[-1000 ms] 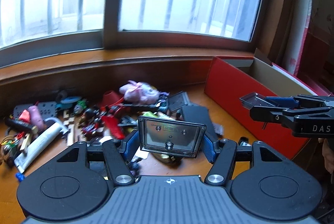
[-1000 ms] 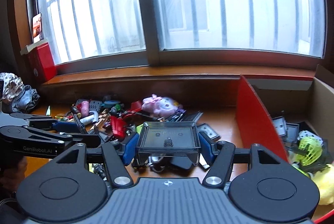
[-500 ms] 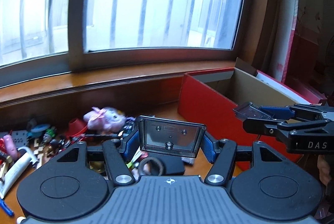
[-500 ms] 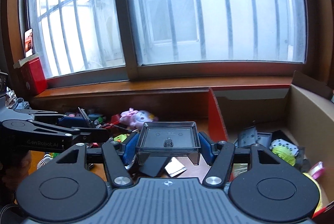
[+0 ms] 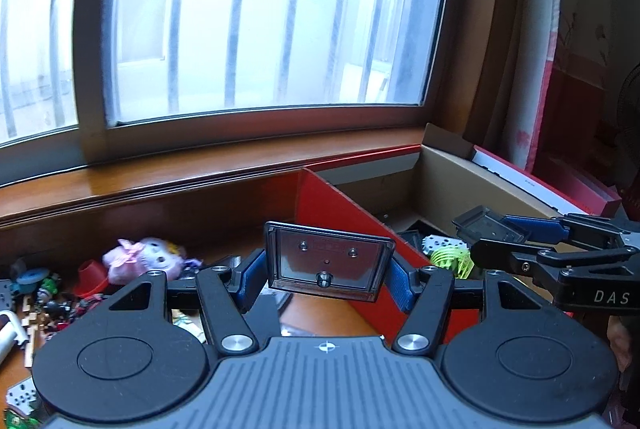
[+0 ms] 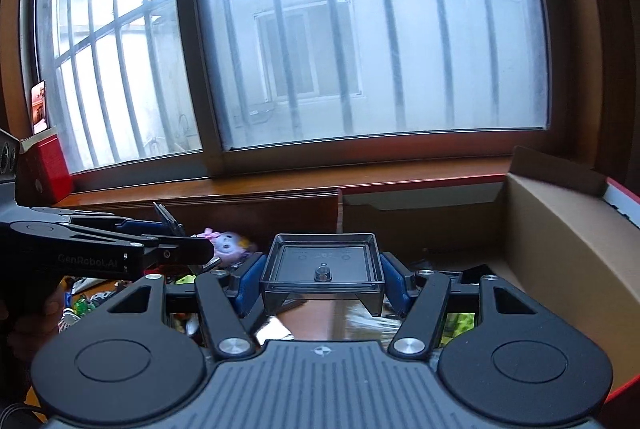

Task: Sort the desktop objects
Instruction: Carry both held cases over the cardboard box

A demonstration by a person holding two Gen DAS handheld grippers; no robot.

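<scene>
My left gripper is shut on a clear smoky plastic lid, held upright near the red box's left wall. My right gripper is shut on a dark clear plastic tray, held level above the open cardboard box. The right gripper also shows in the left wrist view, over the box. The left gripper shows in the right wrist view, left of the box. Several items lie inside the box, among them a green mesh ball.
A heap of small toys covers the wooden desk at the left, with a pink plush and a red cup. A wooden sill and barred window run behind. A red box stands on the sill at far left.
Both grippers have moved right, from above the toy heap toward the box, each still holding its plastic piece. The right gripper now hangs over the box's inside.
</scene>
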